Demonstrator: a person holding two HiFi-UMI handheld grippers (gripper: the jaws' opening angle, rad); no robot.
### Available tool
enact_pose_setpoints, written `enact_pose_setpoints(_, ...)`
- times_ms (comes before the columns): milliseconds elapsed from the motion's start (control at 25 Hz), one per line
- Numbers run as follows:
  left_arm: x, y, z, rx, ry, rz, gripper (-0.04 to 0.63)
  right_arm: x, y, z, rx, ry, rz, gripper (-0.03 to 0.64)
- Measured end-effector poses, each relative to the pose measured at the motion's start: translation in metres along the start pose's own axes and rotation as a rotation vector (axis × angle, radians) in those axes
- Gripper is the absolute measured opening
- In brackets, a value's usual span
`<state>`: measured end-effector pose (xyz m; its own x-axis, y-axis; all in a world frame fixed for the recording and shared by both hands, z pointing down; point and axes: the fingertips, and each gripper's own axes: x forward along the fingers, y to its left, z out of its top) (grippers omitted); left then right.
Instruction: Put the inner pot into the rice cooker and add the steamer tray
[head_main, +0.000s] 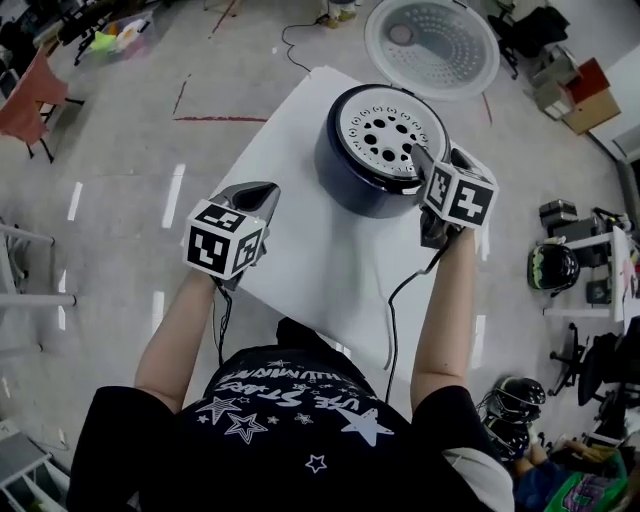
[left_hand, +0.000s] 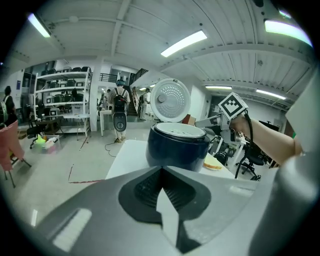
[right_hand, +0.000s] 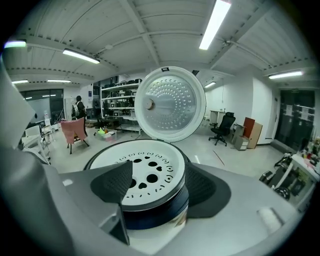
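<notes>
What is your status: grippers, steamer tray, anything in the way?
Left gripper shut, empty, at table edge. Right gripper open at tray rim. Steamer tray seated in rice cooker, lid open. Nothing in the way.

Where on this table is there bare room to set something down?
The widest bare patch of the table lies between the rice cooker and the near edge, beside the left gripper. A narrower strip runs along the cooker's left side to the far corner. The right side is crowded: the right gripper and a cord.
</notes>
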<state>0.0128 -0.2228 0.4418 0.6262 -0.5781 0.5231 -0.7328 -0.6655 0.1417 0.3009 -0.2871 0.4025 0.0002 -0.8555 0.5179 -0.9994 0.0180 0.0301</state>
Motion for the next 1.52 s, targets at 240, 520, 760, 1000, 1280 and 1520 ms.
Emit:
enact_pose_setpoints(240,-0.067,-0.001,-0.035,-0.035,-0.031,0.035,0.005,-0.054,0.055,-0.011,0.006,-0.089,0.019,0.308)
enact_pose_setpoints(520,-0.142,-0.029,-0.070,-0.037,-0.045,0.039,0.005,-0.128,0.121,-0.046,-0.001,-0.113,0.072,0.202)
enact_pose_setpoints(760,-0.188,-0.052,-0.098,-0.052,-0.049,0.023,0.005,-0.186,0.163,-0.080,0.042,-0.144,0.083,0.029)
enact_pose_setpoints(1000,-0.193,-0.076,-0.120,-0.069,-0.042,-0.004,0.005,-0.215,0.191,-0.113,0.023,-0.142,0.143,0.028)
enact_pose_setpoints(1280,-0.193,-0.098,-0.131,-0.090,-0.046,0.043,0.005,-0.222,0.177,-0.138,-0.005,-0.129,0.197,0.026)
enact_pose_setpoints(1520,-0.179,-0.132,-0.134,-0.130,-0.050,0.104,0.005,-0.225,0.138,-0.160,-0.006,-0.097,0.264,0.026)
